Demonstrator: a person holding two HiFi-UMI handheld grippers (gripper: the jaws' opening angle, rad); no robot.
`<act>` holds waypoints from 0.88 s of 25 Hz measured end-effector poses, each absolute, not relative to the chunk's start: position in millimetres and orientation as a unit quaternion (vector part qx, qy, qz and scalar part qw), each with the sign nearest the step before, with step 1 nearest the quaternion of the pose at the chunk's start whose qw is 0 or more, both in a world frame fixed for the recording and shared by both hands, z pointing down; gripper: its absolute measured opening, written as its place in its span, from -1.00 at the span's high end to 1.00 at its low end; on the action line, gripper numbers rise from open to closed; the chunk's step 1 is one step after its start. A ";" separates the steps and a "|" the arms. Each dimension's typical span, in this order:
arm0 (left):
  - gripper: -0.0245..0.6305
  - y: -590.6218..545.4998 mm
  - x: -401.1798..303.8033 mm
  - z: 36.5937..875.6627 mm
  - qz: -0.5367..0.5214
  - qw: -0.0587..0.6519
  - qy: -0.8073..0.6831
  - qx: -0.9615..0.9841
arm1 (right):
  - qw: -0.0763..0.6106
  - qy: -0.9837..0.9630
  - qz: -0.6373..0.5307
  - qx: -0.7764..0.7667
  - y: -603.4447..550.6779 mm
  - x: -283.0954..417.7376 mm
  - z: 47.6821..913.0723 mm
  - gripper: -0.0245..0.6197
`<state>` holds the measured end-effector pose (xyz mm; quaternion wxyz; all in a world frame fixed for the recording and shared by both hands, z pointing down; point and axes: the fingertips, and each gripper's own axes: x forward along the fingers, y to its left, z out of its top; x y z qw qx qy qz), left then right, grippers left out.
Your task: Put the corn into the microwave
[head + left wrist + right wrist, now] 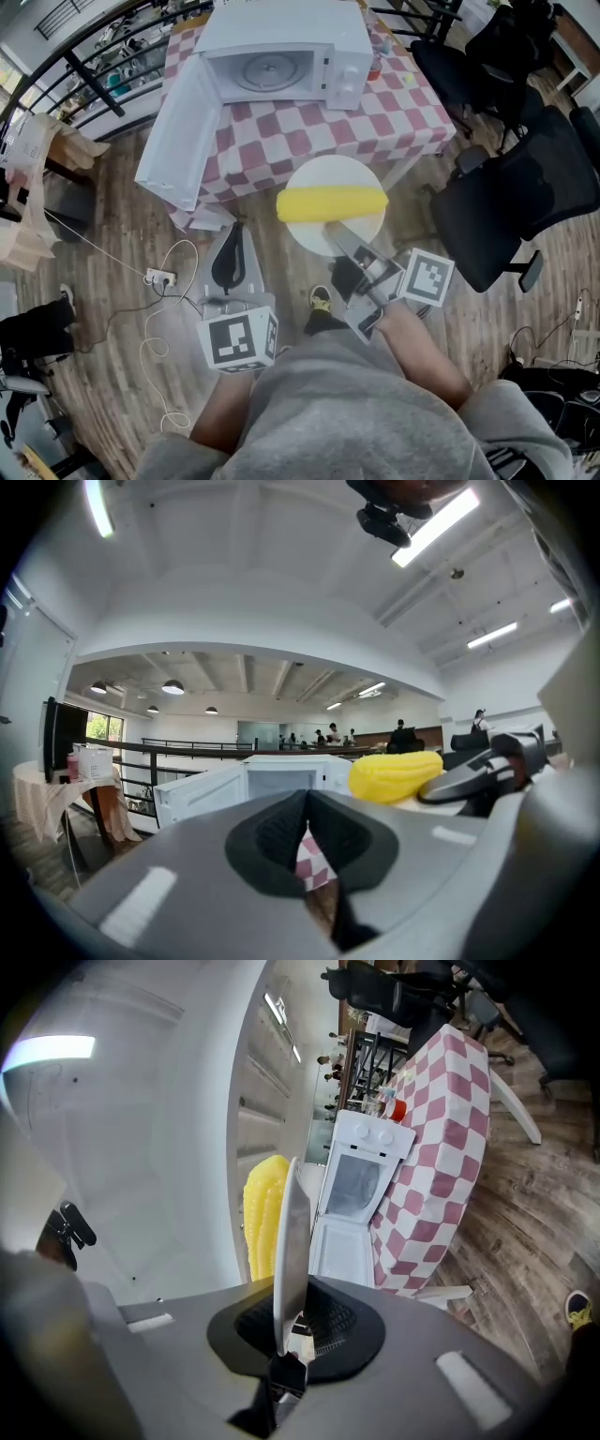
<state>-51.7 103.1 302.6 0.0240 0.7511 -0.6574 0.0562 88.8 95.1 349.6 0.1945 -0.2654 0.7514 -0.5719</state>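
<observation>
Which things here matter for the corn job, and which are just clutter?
Job: corn; white plate under it; right gripper shut on the plate's rim; open microwave.
Lying about: checkered table; black office chairs; power strip with cable on the floor.

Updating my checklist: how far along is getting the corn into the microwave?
Done: the microwave door stands open. In hand: the right gripper clamps the plate carrying the corn, outside the microwave. Left: set it inside.
</observation>
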 end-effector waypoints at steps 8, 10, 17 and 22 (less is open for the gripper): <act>0.89 82.6 -39.1 301.5 0.059 0.020 -0.661 0.748 | 0.184 0.760 -0.573 -0.247 68.4 102.4 350.9 0.87; 0.89 77.6 -36.9 301.4 0.058 0.018 -0.663 0.747 | 0.183 0.762 -0.572 -0.243 61.8 105.4 350.9 0.87; 0.89 60.4 -26.9 301.4 0.055 0.018 -0.661 0.748 | 0.185 0.765 -0.571 -0.233 44.0 110.7 347.0 0.87; 0.89 54.8 -25.4 297.0 0.052 0.014 -0.661 0.748 | 0.185 0.768 -0.570 -0.227 36.6 110.3 344.8 0.87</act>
